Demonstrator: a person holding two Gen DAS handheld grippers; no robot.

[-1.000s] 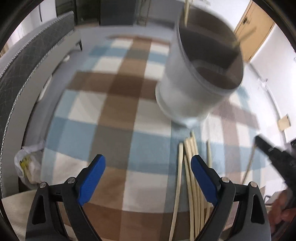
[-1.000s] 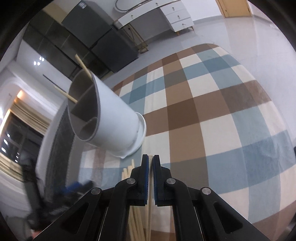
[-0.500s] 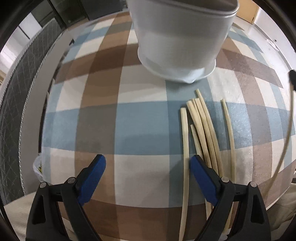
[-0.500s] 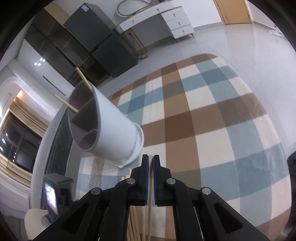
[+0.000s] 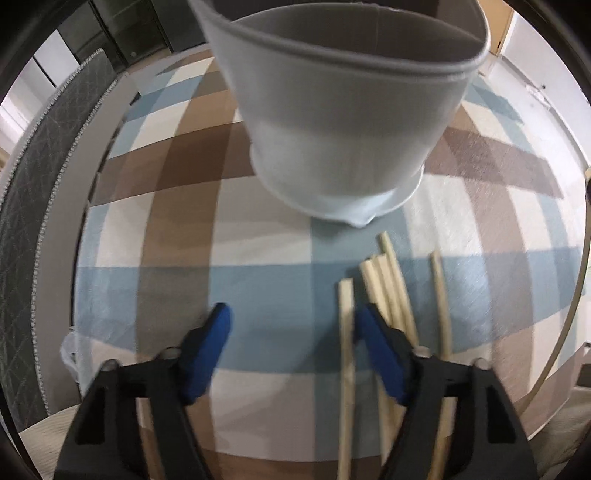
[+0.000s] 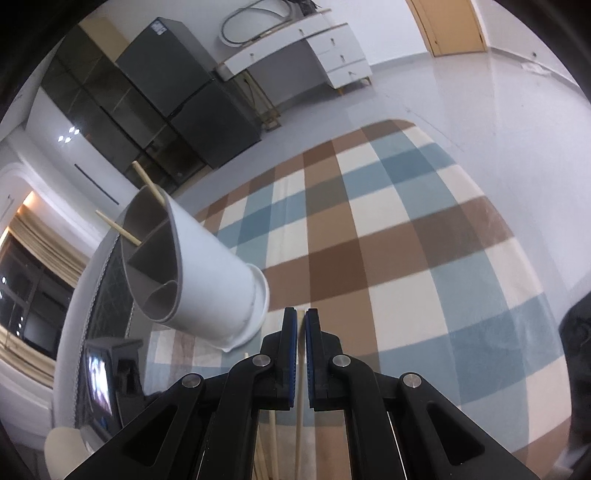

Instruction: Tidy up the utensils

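Note:
A white utensil holder (image 5: pixel 343 122) with inner dividers stands on the checked cloth (image 5: pixel 258 288); in the right wrist view the holder (image 6: pixel 207 280) has two chopsticks (image 6: pixel 147 184) sticking out of it. Several pale chopsticks (image 5: pixel 388 284) lie side by side in front of it. My left gripper (image 5: pixel 293 317) points down at them with its jaws closing. One chopstick (image 5: pixel 345 332) lies between them, just inside the right finger, and the pads do not press it. My right gripper (image 6: pixel 301 317) is shut on the end of a thin chopstick (image 6: pixel 299 369) that runs back under it.
A grey quilted edge (image 5: pixel 33 221) runs along the cloth's left side, with a plastic bag (image 5: pixel 74 354) by it. Dark cabinets (image 6: pixel 166 110), a white desk (image 6: pixel 303 48) and a door (image 6: pixel 447 26) stand across the pale floor. The cloth right of the holder lies bare (image 6: pixel 406 258).
My left gripper has dropped closer to the chopsticks and its jaws have narrowed around the leftmost one. The holder fills more of its view. The right gripper has stayed shut and hardly moved.

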